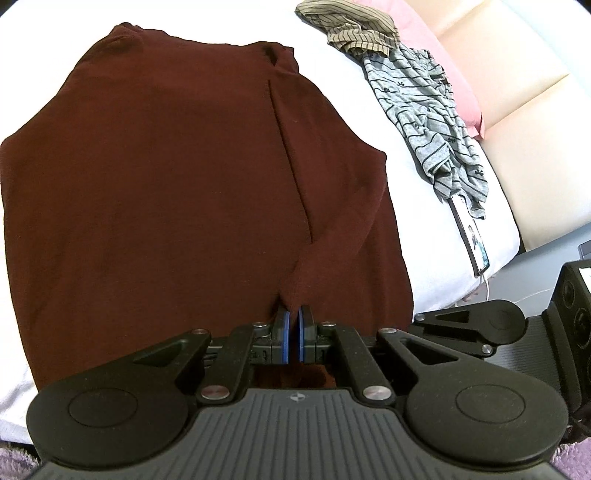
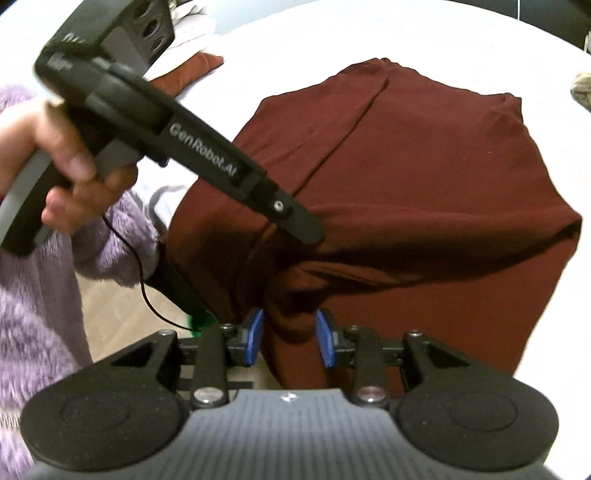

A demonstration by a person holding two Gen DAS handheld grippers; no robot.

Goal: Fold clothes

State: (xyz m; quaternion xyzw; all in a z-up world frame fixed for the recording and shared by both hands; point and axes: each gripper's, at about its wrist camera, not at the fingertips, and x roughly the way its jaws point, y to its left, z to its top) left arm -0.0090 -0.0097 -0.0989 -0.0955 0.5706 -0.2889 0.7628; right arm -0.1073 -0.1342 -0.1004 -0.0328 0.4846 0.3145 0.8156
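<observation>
A maroon garment (image 1: 177, 177) lies spread on the white bed (image 1: 354, 122), with a lengthwise fold running down it. My left gripper (image 1: 293, 317) is shut on a pinched ridge of this cloth at the near hem. In the right wrist view the same maroon garment (image 2: 424, 166) is seen from the side. My right gripper (image 2: 291, 332) has its blue pads (image 2: 256, 334) apart, with a thick bunch of maroon cloth filling the gap and pressed between them. The left gripper (image 2: 314, 234), held by a hand (image 2: 70, 158), reaches down onto the cloth just beyond.
A grey striped garment (image 1: 424, 122) and an olive striped one (image 1: 351, 29) lie at the bed's right side by a pink pillow (image 1: 458, 77). A phone (image 1: 474, 240) lies near the edge. A fuzzy purple sleeve (image 2: 33, 314) and wooden floor (image 2: 110, 306) are at left.
</observation>
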